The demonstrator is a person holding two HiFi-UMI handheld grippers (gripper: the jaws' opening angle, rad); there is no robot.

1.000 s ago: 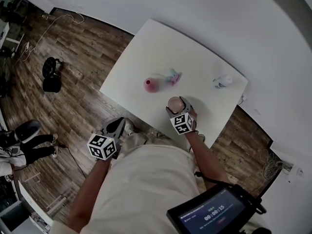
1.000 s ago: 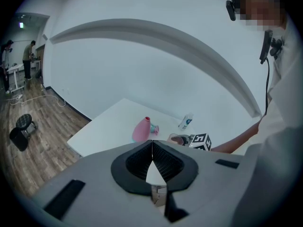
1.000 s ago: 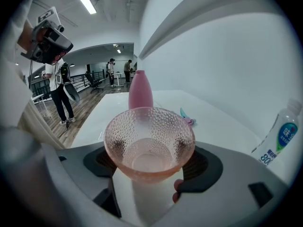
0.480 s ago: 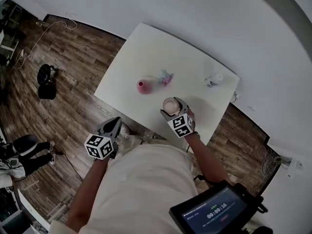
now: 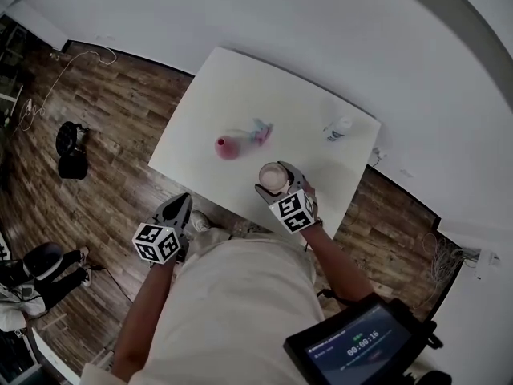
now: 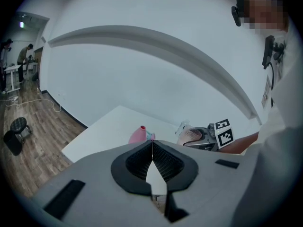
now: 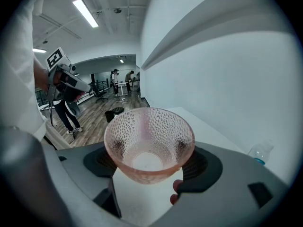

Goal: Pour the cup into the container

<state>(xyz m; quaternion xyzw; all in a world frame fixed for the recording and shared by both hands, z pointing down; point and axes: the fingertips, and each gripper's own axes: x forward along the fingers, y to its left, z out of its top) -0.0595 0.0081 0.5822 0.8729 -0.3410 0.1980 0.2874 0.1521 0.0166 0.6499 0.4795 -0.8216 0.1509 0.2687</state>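
Over the near edge of the white table, my right tongs squeeze the pink bumpy cup, mouth up. Ahead and to the left, well apart from it, the pink container sits on the table. It looks to stand with its small top up. My right hand is nearer to it. My left tongs are pressed together on nothing, off the table. The cup is higher than a second ago.

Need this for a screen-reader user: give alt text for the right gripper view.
The right gripper clamps an upright pink dimpled glass cup between its jaws, above a white table. A clear plastic bottle stands at the lower right, near a pale wall.
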